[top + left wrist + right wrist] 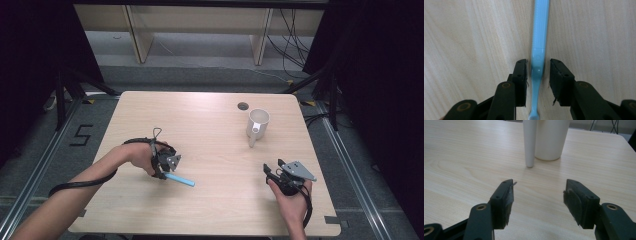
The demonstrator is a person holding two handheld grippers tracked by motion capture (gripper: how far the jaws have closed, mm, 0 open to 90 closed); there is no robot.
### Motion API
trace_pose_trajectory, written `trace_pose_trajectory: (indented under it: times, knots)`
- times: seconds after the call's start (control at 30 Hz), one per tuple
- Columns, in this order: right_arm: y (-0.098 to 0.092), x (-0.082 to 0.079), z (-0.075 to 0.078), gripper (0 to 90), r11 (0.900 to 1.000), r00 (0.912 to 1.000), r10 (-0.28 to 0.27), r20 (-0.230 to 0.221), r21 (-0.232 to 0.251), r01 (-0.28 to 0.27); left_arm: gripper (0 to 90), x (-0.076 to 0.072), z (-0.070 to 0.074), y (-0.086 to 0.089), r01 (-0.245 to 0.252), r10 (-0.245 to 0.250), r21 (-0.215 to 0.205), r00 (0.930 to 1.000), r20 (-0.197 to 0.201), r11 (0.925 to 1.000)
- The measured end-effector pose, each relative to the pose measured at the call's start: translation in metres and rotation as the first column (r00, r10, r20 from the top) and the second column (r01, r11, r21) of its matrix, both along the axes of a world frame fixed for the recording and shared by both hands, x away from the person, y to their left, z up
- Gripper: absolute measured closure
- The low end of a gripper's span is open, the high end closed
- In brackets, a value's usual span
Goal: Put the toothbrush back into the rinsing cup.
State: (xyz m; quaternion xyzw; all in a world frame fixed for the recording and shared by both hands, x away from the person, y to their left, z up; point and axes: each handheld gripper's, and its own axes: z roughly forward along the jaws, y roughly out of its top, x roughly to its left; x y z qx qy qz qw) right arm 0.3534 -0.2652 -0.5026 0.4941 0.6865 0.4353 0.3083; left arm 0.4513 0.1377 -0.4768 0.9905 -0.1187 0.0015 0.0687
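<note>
Left gripper view: my left gripper straddles the blue toothbrush, jaws unclenched either side, handle running straight up the frame's centre; right gripper gapes empty.

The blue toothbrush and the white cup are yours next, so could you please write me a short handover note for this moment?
Left claw: straddles the blue toothbrush at its neck, jaws apart from it on both sides, nothing gripped.
Right claw: open, empty, low over the table, pointing at the white cup.
Toothbrush lies flat on the table; cup stands upright, handle toward the right claw.
Done: left claw lined up.
Left: probably close, lift, carry the toothbrush to the cup.
</note>
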Motion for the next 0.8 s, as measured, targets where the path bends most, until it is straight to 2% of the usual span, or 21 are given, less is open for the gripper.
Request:
trace_pose_trajectory:
  times: [0.2, 0.23, 0.27, 0.3, 0.43, 0.47, 0.5, 0.6, 0.67, 0.7, 0.73, 0.77, 0.8]
  knots:
    - [0.001, 0.0, 0.0, 41.4, 1.0, 1.0, 0.002, 0.004, 0.005, -0.002, 67.3, 0.0, 0.0, -0.004, 0.009, -0.009, 0.004, 0.9999, -0.006, 1.0]
    - [0.002, -0.001, 0.001, 41.3, 1.0, 0.9999, -0.017, -0.002, 0.003, 0.017, 67.6, 0.0, 0.0, -0.004, 0.013, -0.013, 0.006, 0.9999, -0.007, 0.9999]
    - [0.0, 0.0, 0.001, 41.3, 1.0, 0.9999, -0.004, 0.016, -0.023, 0.004, 67.7, 0.0, 0.0, -0.005, 0.014, -0.013, 0.008, 0.9999, -0.009, 0.9999]
    - [0.0, 0.0, 0.001, 41.3, 1.0, 0.9998, -0.003, 0.018, -0.026, 0.004, 67.8, 0.0, 0.0, -0.005, 0.013, -0.013, 0.01, 0.9998, -0.013, 0.9999]
    - [0.0, -0.001, 0.002, 41.3, 1.0, 0.9999, -0.002, 0.012, -0.023, 0.002, 69.4, 0.001, 0.002, -0.006, 0.012, -0.012, 0.015, 0.9998, -0.019, 0.9998]
    - [0.001, 0.0, 0.002, 41.3, 1.0, 1.0, 0.001, 0.004, -0.009, -0.001, 69.6, 0.001, 0.002, -0.006, 0.014, -0.013, 0.017, 0.9997, -0.019, 0.9998]
    - [0.0, -0.001, 0.003, 41.3, 1.0, 0.9999, -0.002, 0.012, -0.019, 0.002, 69.8, 0.001, 0.002, -0.007, 0.019, -0.018, 0.02, 0.9997, -0.015, 0.9996]
    - [0.0, -0.001, 0.003, 41.3, 1.0, 1.0, -0.004, 0.005, -0.01, 0.004, 69.9, 0.001, 0.002, -0.008, 0.017, -0.016, 0.02, 0.9997, -0.019, 0.9997]
    - [-0.001, -0.001, 0.003, 41.3, 1.0, 0.9998, -0.003, 0.019, -0.021, 0.004, 70.0, 0.001, 0.001, -0.009, 0.02, -0.019, 0.022, 0.9996, -0.019, 0.9996]
    - [0.001, 0.0, 0.003, 41.3, 1.0, 0.9999, 0.007, 0.014, 0.005, -0.007, 70.1, 0.001, 0.001, -0.01, 0.024, -0.024, 0.023, 0.9995, -0.019, 0.9994]
    - [0.001, -0.001, 0.003, 41.3, 1.0, 0.9999, 0.011, 0.009, 0.009, -0.011, 70.2, 0.001, 0.002, -0.011, 0.022, -0.022, 0.023, 0.9996, -0.02, 0.9995]
    - [0.002, -0.004, 0.005, 41.3, 1.0, 0.9997, -0.019, -0.016, 0.011, 0.019, 70.2, 0.001, 0.002, -0.011, 0.022, -0.021, 0.024, 0.9996, -0.02, 0.9995]
    - [0.001, -0.003, 0.005, 41.2, 1.0, 0.9999, -0.008, 0.006, -0.012, 0.008, 70.1, 0.001, 0.002, -0.011, 0.022, -0.021, 0.025, 0.9996, -0.02, 0.9994]
